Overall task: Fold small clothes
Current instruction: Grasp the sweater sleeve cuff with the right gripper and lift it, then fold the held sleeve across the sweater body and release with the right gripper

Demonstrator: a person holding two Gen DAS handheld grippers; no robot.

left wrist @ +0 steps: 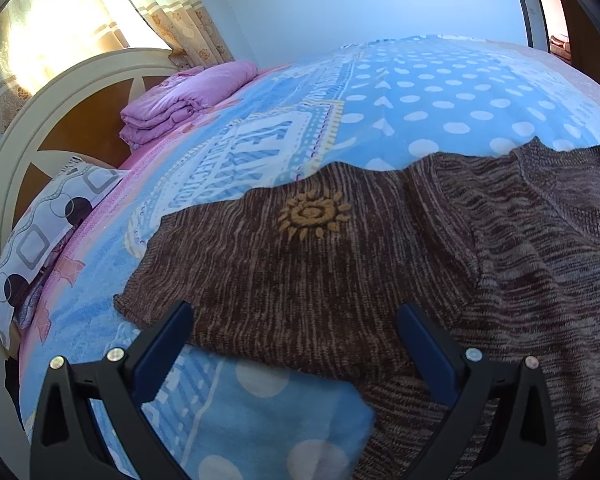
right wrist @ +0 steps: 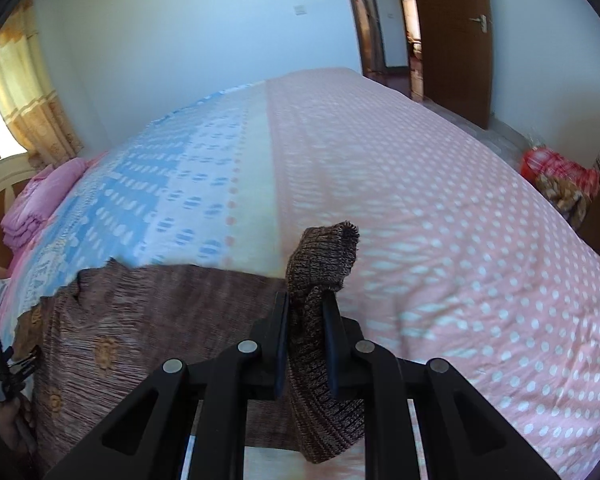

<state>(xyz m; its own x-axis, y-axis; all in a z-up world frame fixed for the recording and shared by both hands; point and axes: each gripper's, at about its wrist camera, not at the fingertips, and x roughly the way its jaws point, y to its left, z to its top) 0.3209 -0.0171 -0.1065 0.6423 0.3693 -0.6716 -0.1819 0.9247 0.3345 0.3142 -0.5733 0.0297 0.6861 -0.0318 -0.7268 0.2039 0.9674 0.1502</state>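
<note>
- So the brown knit sweater [left wrist: 340, 264] is spread flat on the blue dotted blanket [left wrist: 440, 96], well down the bed from the folded pink quilt [left wrist: 188, 96] by the headboard.
- My left claw [left wrist: 296, 322] is spread wide, hanging over the sweater's near edge, pinching nothing.
- My right claw [right wrist: 306, 312] is pinched tight on the sweater's sleeve [right wrist: 324, 264], cuff sticking up past my fingers.

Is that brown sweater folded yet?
Partly: one sleeve lies folded across the sweater; the right gripper pinches the other sleeve.
</note>
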